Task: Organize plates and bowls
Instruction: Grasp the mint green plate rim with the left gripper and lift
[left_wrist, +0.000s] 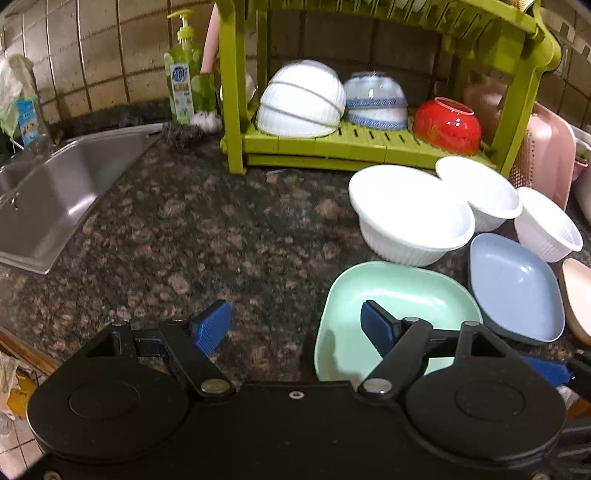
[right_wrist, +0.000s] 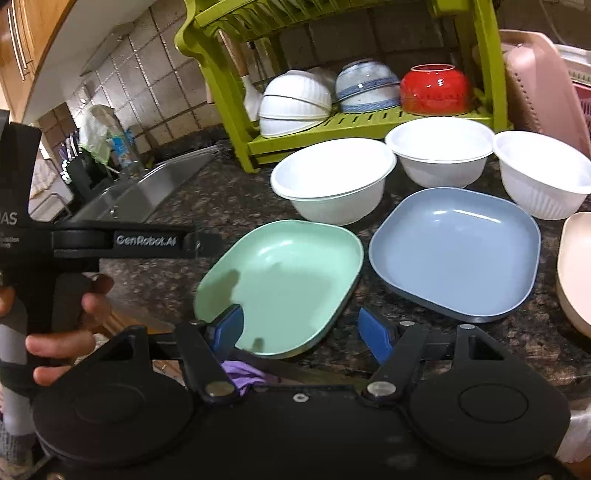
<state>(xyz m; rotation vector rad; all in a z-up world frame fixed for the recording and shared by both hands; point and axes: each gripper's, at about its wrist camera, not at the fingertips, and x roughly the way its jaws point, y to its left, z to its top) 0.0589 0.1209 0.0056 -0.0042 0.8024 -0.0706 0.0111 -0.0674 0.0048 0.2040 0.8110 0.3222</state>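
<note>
A mint-green square plate (left_wrist: 399, 295) (right_wrist: 284, 280) lies on the granite counter, nearest to both grippers. Beside it lie a blue plate (left_wrist: 517, 291) (right_wrist: 454, 251) and a pink plate (right_wrist: 576, 266). Behind them stand three upright white bowls (right_wrist: 332, 181) (right_wrist: 439, 147) (right_wrist: 543, 177). My left gripper (left_wrist: 295, 326) is open, its right finger (left_wrist: 378, 328) over the green plate. The right gripper (right_wrist: 301, 332) is open too, straddling that plate's near corner, with nothing clamped.
A green dish rack (left_wrist: 332, 144) at the back holds upturned white bowls (left_wrist: 299, 99), blue-patterned bowls (left_wrist: 375, 99) and a red bowl (left_wrist: 447, 125). A steel sink (left_wrist: 55, 199) lies left, with a soap bottle (left_wrist: 181, 81). A pink colander (right_wrist: 535, 85) leans at the right.
</note>
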